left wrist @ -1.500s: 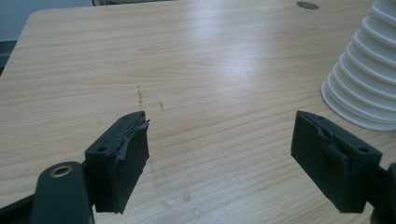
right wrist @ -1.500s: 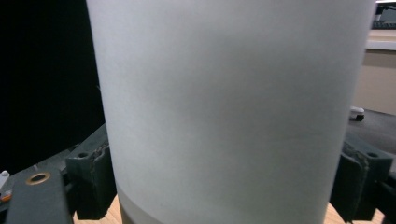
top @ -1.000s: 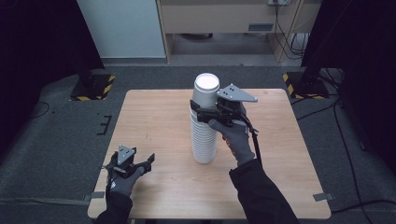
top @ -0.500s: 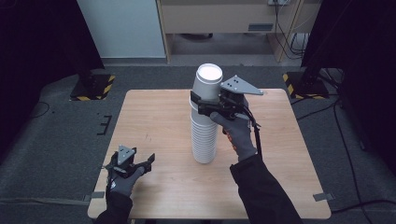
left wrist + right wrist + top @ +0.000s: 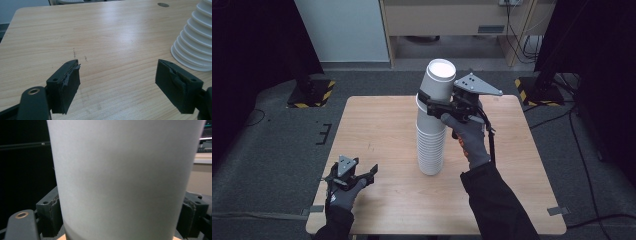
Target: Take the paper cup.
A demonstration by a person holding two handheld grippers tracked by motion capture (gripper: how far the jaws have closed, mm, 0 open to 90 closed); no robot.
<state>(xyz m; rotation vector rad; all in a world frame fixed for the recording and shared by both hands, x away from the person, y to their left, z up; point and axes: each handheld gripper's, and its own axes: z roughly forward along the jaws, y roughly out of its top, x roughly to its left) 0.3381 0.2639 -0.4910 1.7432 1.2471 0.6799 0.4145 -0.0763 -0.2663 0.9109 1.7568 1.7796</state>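
Top cup lifted from the stack, left gripper idle

At the left near edge of the table (image 5: 377,120), the left gripper (image 5: 353,176) rests with its jaws spread wide around bare wood. Mid-table stands the stack of white paper cups (image 5: 431,147), upside down and nested, with no print or label to read. The right gripper (image 5: 431,106) is clamped on the top cup (image 5: 438,82), its jaws pressed to both sides; that cup now sits higher above the stack than a second ago.
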